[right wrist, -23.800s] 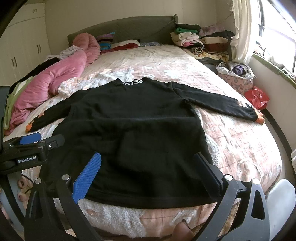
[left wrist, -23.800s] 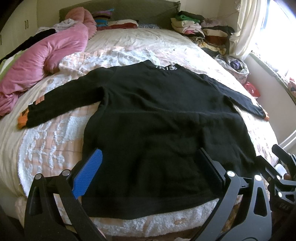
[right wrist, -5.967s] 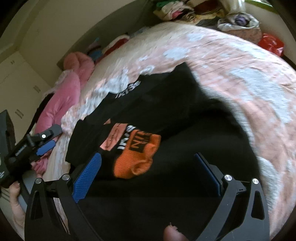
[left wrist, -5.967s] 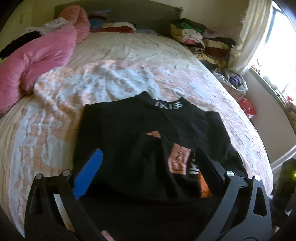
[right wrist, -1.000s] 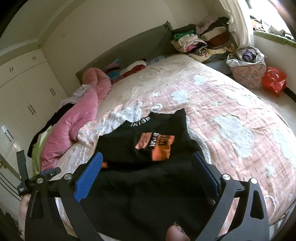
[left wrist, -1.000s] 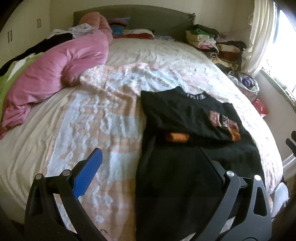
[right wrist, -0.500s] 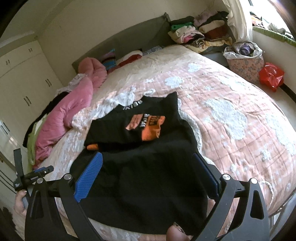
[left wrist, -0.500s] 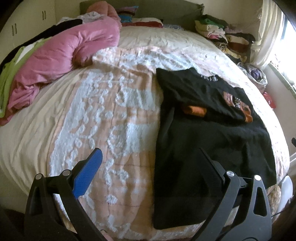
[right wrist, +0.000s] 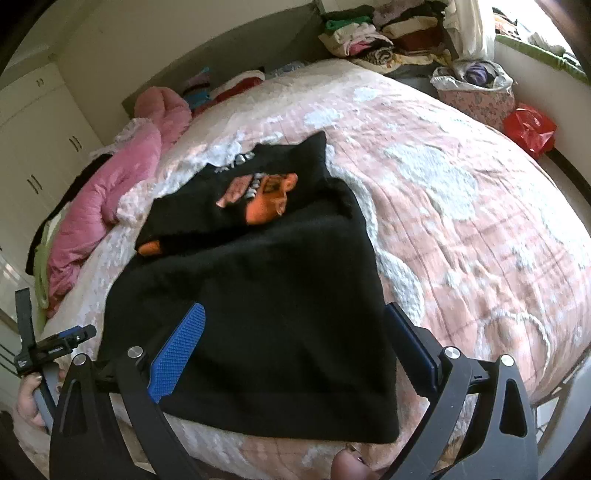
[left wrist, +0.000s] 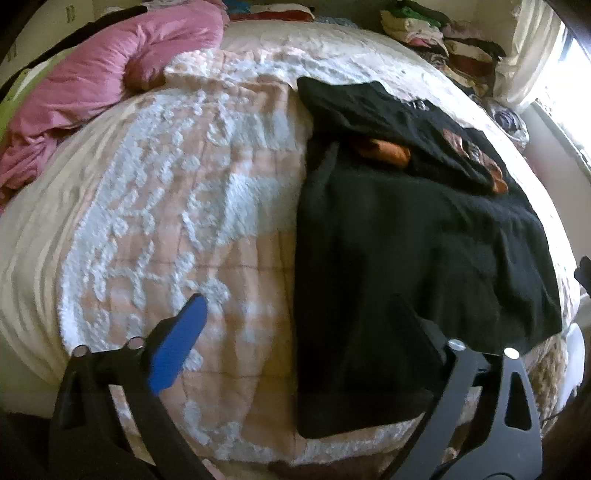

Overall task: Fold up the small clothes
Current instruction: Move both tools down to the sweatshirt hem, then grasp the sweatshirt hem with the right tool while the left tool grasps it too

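Note:
A black sweater [left wrist: 406, 236] lies flat on the bed [left wrist: 184, 206], both sleeves folded in across its chest and the orange cuffs [left wrist: 388, 151] showing. My left gripper [left wrist: 299, 332] hovers low over the sweater's near left corner; its jaws are closing, still wide, with the left edge of the hem below them and nothing pressed. In the right wrist view the sweater [right wrist: 258, 295] fills the middle. My right gripper [right wrist: 295, 343] stands open above the near hem, touching nothing. The left gripper [right wrist: 48, 347] shows at the far left, held by a hand.
A pink duvet [left wrist: 92, 74] is bunched along the bed's left side. Stacks of folded clothes [right wrist: 369, 33] sit at the head of the bed on the right. Beside the bed stand a laundry basket [right wrist: 476, 92] and a red bag [right wrist: 532, 129]. White wardrobes [right wrist: 44, 129] line the left wall.
Both grippers have sunk and tilted down toward the sweater's near hem, which now looms larger. The left gripper's jaws have narrowed a little. The sweater itself has not moved.

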Available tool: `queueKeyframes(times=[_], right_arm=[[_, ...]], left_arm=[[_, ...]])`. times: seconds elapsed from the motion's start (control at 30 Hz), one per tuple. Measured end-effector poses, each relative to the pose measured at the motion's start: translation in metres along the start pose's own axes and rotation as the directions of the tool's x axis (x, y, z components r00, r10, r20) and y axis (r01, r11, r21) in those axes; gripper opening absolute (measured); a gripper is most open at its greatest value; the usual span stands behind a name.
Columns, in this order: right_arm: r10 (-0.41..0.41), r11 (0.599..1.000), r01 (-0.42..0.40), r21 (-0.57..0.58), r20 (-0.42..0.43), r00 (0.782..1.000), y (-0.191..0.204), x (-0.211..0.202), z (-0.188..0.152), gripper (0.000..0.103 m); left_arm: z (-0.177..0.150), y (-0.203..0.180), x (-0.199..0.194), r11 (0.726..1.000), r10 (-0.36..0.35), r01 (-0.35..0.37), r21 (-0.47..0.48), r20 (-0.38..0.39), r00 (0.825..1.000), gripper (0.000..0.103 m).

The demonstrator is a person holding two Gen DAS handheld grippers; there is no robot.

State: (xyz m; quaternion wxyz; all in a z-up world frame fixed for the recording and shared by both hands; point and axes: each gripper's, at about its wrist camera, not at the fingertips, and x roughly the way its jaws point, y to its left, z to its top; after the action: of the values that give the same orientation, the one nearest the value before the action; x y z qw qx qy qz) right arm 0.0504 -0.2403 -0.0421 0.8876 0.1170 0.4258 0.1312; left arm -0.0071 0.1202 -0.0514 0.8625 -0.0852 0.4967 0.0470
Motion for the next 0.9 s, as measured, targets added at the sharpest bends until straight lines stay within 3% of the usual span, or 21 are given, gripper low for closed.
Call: queueKeyframes(times=[0.17,0.27,0.8,0.9], right_arm=[[-0.008,1.0,0.008,0.017,-0.023,1.0,-0.008,0.004,-0.007,0.096],[-0.005,1.0,0.006,0.017,-0.034,0.999,-0.011,0.004,-0.01,0.096],[-0.051,0.998,0.044,-0.052,-0.131,0.99,-0.024,0.006,-0.04,0.095],[-0.054,0.997,0.045,-0.061,-0.163,0.985,-0.027,0.009,-0.047,0.083]], left_arm=[[-0.013,-0.002,0.007,0.996,-0.091,0.09,-0.02,-0.044,0.995,0.056],[-0.02,-0.003,0.012,0.992,-0.127,0.125,-0.03,-0.074,0.989,0.045],[-0.044,-0.004,0.015,0.99,-0.139,0.137,-0.023,-0.119,0.983,0.044],[-0.045,-0.004,0.015,0.992,-0.126,0.125,-0.011,-0.121,0.985,0.046]])
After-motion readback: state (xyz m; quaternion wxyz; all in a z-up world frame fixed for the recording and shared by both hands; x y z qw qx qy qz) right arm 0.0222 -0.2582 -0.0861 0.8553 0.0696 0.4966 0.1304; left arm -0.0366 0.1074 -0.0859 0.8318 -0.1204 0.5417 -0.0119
